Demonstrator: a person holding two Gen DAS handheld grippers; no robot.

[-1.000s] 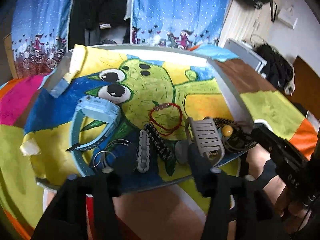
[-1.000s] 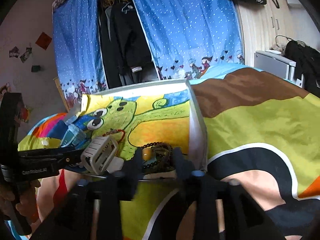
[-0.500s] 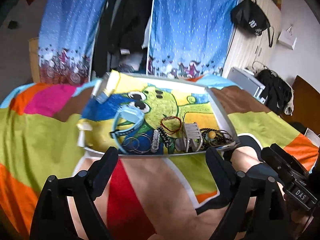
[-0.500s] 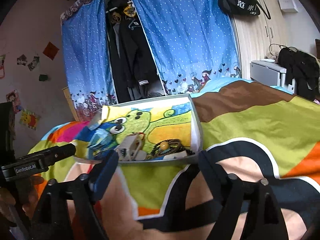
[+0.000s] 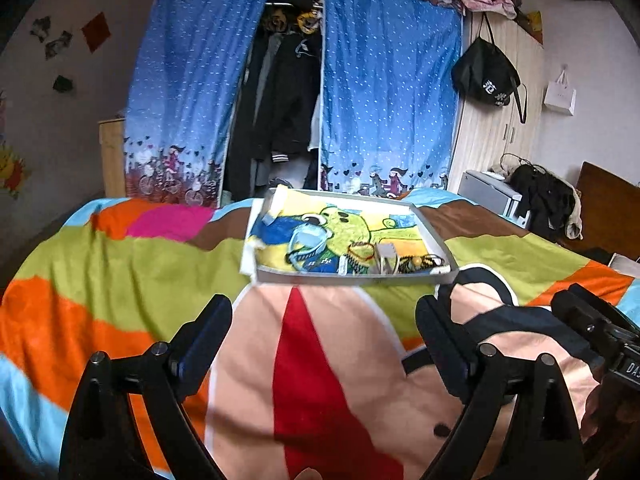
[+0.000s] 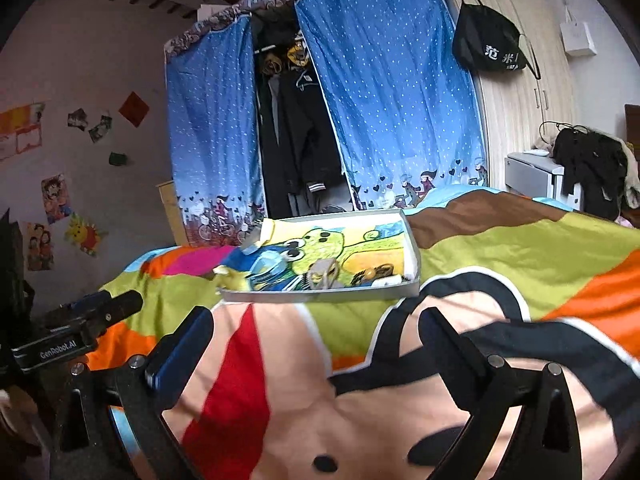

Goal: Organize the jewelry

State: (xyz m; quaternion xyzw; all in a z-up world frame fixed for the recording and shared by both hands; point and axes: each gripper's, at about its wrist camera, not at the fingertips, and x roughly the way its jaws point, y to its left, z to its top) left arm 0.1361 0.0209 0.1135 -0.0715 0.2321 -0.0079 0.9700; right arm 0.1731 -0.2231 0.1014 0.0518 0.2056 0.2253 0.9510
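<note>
— Where is the jewelry?
— In the white tray (image 5: 348,279) on the bedspread (image 5: 120,272), well ahead of both claws.
— And the claws?
— Left gripper (image 5: 324,322) and right gripper (image 6: 316,330) are both spread wide, empty.

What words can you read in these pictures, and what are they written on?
"GenRobot.AI": on the left gripper's body, seen from the right wrist.
"DA": on the right gripper's body, cut off by the picture's edge.
"范米": white characters on the black bag hanging on the wardrobe; more may follow.
Wall posters: any print is too blurred to read.
</note>
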